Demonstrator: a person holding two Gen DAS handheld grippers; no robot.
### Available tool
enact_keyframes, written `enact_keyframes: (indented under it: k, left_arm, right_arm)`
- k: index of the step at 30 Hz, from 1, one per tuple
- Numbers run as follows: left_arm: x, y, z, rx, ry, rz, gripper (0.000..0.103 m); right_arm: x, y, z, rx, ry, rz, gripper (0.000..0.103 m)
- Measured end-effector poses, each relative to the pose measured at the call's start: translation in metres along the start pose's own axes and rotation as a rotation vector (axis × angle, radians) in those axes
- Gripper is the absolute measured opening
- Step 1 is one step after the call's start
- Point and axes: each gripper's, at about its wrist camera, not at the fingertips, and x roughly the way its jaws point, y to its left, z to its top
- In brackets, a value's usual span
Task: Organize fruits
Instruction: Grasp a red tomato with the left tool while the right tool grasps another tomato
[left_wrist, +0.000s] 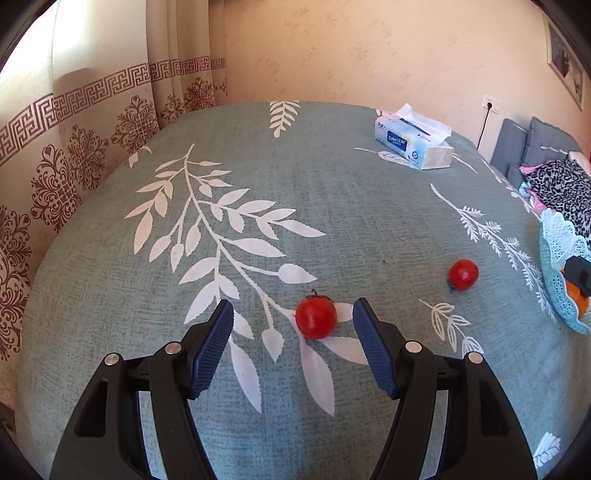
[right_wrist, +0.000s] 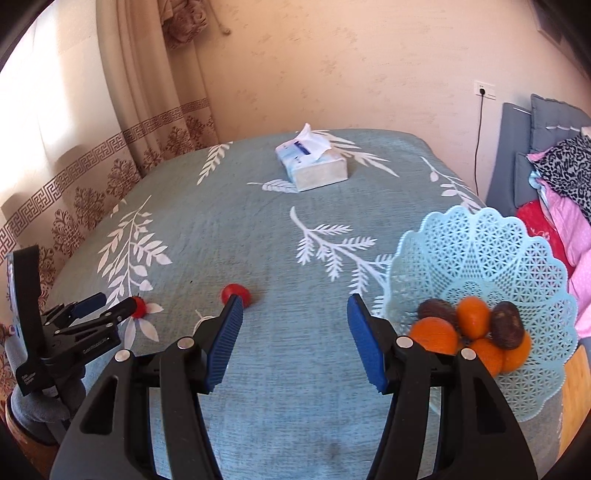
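Your left gripper (left_wrist: 293, 317) is released, jaws wide, with the near tomato (left_wrist: 316, 317) low in the left wrist frame, just ahead of the fingertips and nearer the right one, on the tablecloth (left_wrist: 332, 206). Not gripped yet. Second tomato (left_wrist: 463, 274) lies apart, center right. Your right gripper (right_wrist: 294, 314) is also released, empty, beside the basket (right_wrist: 480, 243) at lower right of its frame; oranges (right_wrist: 436, 334) and dark fruits (right_wrist: 506, 325) already inside. Step looks like reaching for the near tomato. Next: push forward, center it, clench gently; it's round and may roll.
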Motion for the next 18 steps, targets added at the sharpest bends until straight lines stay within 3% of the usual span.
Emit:
enact_keyframes:
  k: [7, 15, 18]
  left_arm:
    - [0.012, -0.007, 0.002, 0.019, 0.029, -0.021, 0.052]
    - [0.021, -0.004, -0.001, -0.001, 0.064, -0.070, 0.027]
    - [0.019, -0.004, -0.002, -0.001, 0.056, -0.085, 0.026]
  right_arm:
    - [0.012, 0.012, -0.002, -0.027, 0.025, 0.012, 0.060]
    - [0.025, 0.024, 0.000, -0.053, 0.048, 0.016, 0.060]
    - [0.032, 0.029, 0.001, -0.061, 0.062, 0.019, 0.060]
